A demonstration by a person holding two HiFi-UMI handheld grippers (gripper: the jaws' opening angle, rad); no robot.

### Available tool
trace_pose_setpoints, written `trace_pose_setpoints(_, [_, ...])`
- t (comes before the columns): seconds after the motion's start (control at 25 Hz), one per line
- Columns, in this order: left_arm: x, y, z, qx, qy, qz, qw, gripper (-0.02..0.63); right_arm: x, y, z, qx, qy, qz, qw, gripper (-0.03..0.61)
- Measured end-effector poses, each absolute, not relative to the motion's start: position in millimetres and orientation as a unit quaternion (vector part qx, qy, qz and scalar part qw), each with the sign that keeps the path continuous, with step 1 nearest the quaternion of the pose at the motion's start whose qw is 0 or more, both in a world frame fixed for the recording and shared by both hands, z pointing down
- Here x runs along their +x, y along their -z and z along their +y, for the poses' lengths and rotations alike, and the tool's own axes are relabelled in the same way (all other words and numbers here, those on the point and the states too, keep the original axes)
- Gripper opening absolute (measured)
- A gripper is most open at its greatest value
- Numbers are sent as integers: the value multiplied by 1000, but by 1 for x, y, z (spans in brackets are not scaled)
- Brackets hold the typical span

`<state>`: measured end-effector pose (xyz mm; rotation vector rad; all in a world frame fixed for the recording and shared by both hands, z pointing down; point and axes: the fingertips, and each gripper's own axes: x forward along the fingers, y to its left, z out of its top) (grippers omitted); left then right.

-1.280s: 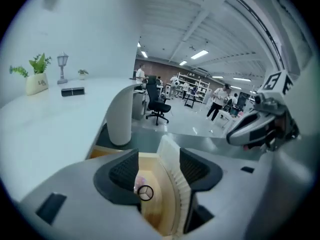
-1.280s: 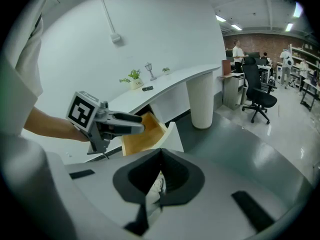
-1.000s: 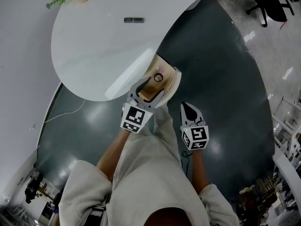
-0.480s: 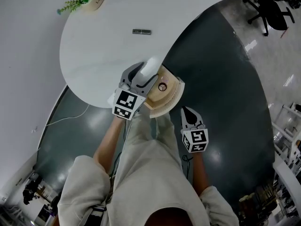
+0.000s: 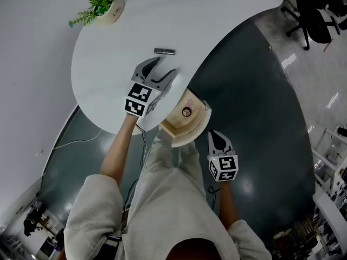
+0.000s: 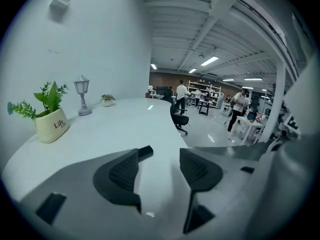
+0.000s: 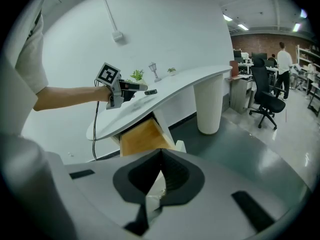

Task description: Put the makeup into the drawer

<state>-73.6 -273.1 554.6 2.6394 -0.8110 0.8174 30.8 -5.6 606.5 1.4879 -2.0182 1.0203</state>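
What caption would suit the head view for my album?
Open left gripper hovers over the white table near the makeup stick, drawer open below, right gripper shut.

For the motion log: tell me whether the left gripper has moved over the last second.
Yes. The left gripper went from above the open drawer forward over the white table, towards the dark makeup stick.

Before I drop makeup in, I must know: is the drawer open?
Open: the drawer juts out from under the table, its wooden inside showing.
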Motion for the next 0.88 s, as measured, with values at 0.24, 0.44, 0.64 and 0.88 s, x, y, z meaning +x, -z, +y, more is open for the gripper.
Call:
trace_pose_setpoints(0.24, [-76, -558, -309, 907, -316, -265, 87, 250, 39, -609, -18, 541, -374, -722, 214, -3])
trace_pose_setpoints(0.44, [-79, -575, -326, 904, -344, -243, 76, 250, 42, -612, -26, 545, -379, -716, 214, -3])
trace_pose_setpoints(0.64, [-77, -592, -333, 902, -359, -225, 86, 250, 42, -615, -32, 545, -385, -713, 216, -3])
trace_pose_setpoints(0.88, [-76, -598, -331, 897, -383, -211, 64, 197, 43, -618, -37, 544, -387, -712, 217, -2])
